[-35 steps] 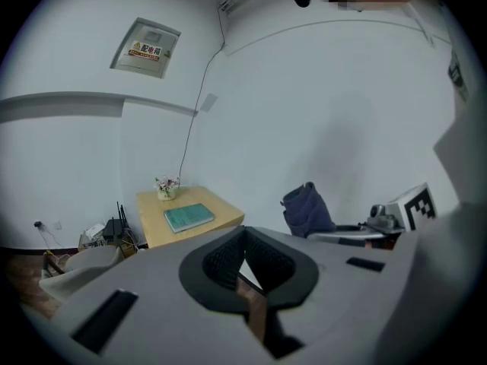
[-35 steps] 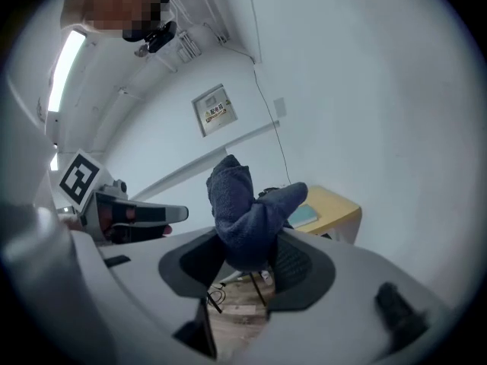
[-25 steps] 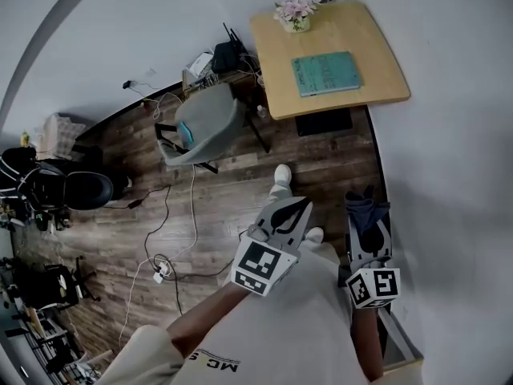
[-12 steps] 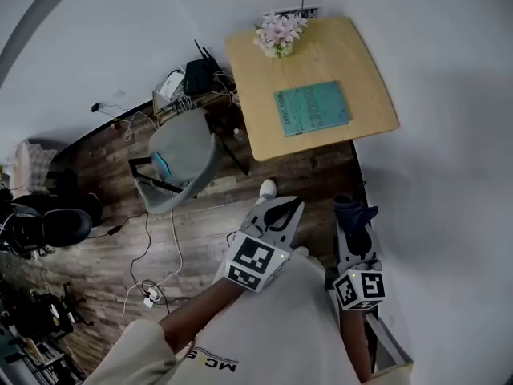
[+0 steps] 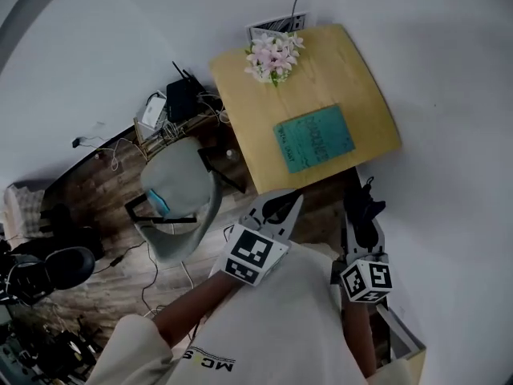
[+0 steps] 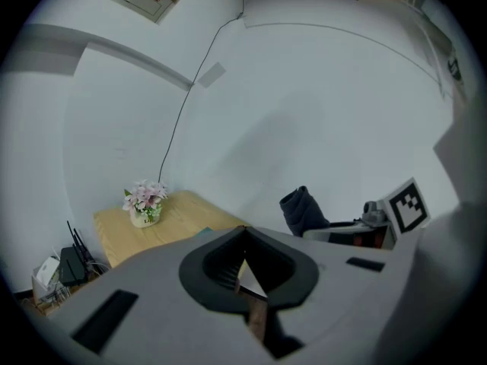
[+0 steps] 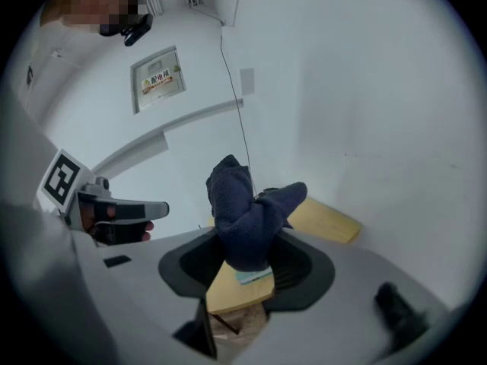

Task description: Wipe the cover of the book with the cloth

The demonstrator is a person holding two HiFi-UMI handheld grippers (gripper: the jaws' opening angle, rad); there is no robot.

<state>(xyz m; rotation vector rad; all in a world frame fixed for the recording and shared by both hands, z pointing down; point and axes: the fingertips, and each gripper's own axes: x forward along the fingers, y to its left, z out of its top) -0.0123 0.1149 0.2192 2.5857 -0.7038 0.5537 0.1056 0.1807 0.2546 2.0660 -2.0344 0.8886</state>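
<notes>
Clamping dark cloth (image 7: 247, 211): right hand-held gripper (image 5: 361, 216); left hand-held gripper (image 5: 295, 203) closed, empty; book (image 5: 314, 138) upper centre on bench (image 5: 353, 79).

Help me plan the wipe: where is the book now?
In the head view, the teal book lies flat on the wooden table near its front edge, this side of the flower pot.

The left gripper (image 6: 243, 233) has its jaws closed tip to tip on nothing, and past them lie the wooden desk (image 6: 176, 217) with a pot of pink flowers (image 6: 144, 204), a sliver of the teal book (image 6: 204, 232), and the right gripper (image 6: 313, 233) clamping the dark cloth (image 6: 303, 207).
</notes>
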